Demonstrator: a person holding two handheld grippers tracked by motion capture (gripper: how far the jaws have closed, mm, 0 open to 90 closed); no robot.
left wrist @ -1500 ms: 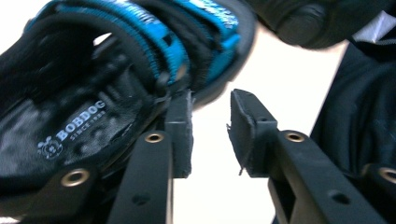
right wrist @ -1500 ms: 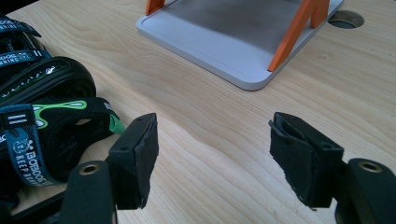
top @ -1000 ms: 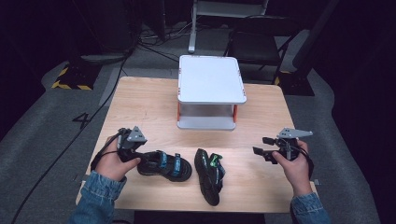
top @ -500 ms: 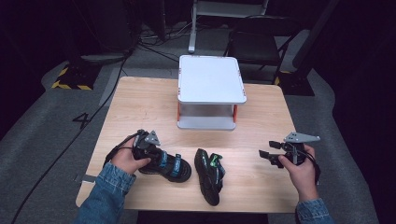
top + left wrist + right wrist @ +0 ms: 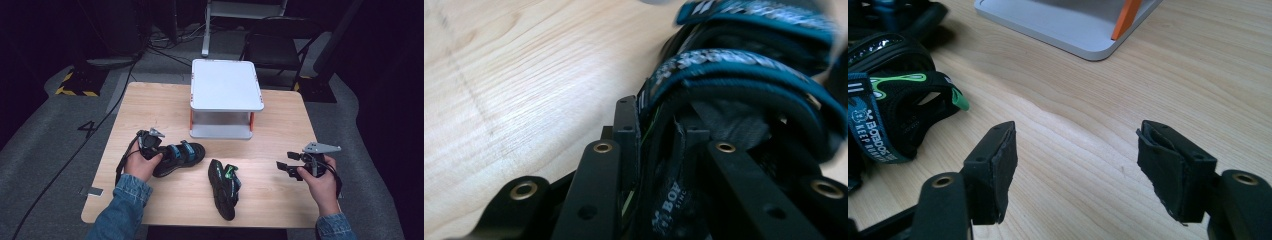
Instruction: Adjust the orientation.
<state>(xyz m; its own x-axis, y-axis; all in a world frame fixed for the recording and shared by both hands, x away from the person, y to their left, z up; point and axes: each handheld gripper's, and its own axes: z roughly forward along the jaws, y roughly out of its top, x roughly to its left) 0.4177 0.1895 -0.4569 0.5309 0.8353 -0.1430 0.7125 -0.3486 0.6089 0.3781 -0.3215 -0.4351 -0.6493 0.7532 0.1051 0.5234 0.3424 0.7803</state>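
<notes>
A black shoe with blue straps lies on the wooden table, left of centre. My left gripper is shut on its heel end. The left gripper view has both jaws pinching the heel tab of the blue-strapped shoe, with the left gripper pressed tight around it. A second black shoe with green accents lies near the front edge, also seen as the green-accented shoe. My right gripper hovers open at the right; the right gripper has only bare wood between its pads.
A white two-level stand with orange legs sits at the table's far middle; the stand's base is ahead of the right gripper. A dark chair and cables lie on the floor beyond the table.
My left gripper moved right onto the blue-strapped shoe's heel and shut on it; the shoe has shifted away from the person, toward the stand. The right hand drifted slightly right and nearer the person.
</notes>
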